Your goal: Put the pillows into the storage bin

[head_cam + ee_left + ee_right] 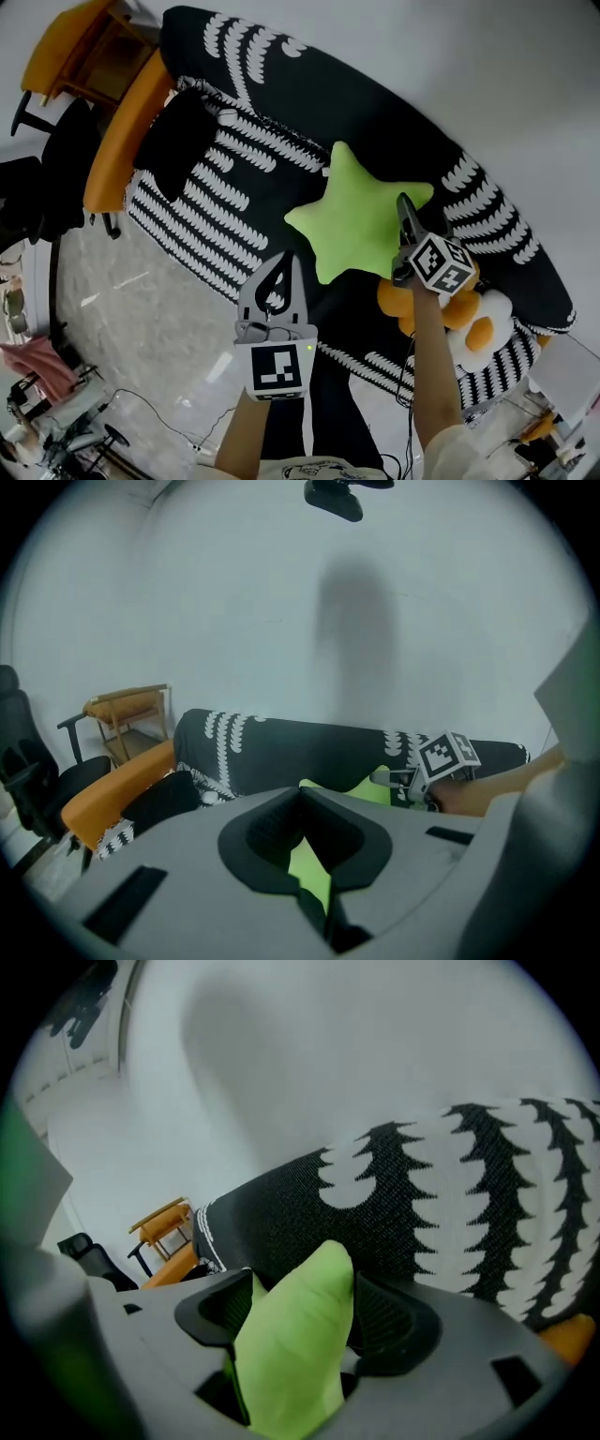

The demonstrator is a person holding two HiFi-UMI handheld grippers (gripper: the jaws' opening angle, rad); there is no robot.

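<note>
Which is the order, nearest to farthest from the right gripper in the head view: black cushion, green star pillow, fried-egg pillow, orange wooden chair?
1. green star pillow: one arm sits between the right gripper jaws.
2. fried-egg pillow: lower right on the sofa.
3. black cushion: the sofa's left end.
4. orange wooden chair: top-left corner, past the sofa.

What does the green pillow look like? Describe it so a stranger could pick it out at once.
Find the long orange sofa draped in a black fabric throw with white scalloped rows. Near its middle lies the lime-green, star-shaped plush pillow. Its neighbours are a black cushion at the sofa's bare orange end and orange-and-white egg-like plush pillows on the other side; it alone is green and star-pointed.
</note>
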